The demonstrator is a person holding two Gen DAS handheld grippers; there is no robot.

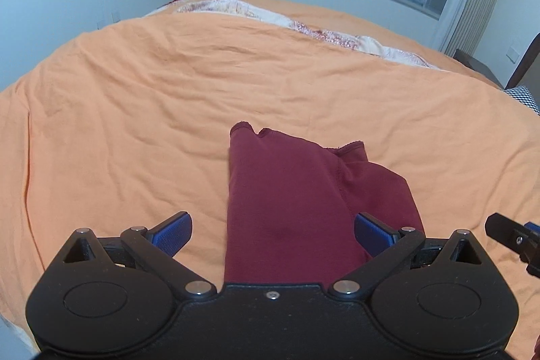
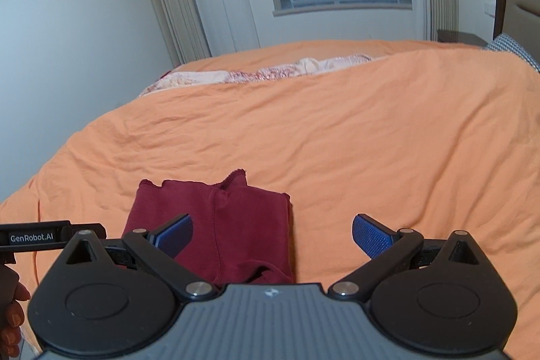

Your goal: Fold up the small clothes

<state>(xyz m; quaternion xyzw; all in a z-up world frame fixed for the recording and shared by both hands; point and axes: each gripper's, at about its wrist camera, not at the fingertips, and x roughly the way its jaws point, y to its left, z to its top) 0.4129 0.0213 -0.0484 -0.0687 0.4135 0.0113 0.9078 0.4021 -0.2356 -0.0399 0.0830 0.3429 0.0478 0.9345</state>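
One maroon garment (image 1: pixel 290 204), folded into a rough rectangle, lies on one orange bedspread (image 1: pixel 135 110), at six o'clock in both wrist views. The left gripper (image 1: pixel 272 233) has its two blue pads spread wide, holding nothing, the cloth showing between them. The right gripper (image 2: pixel 272 235) is likewise spread and empty, the garment at its seven o'clock.

Two black linkage tools: left tool (image 1: pixel 272 233), right tool (image 2: pixel 272 235), blue ribbed pads (image 2: pixel 369 233), silver pivot screws (image 2: pixel 198 287).
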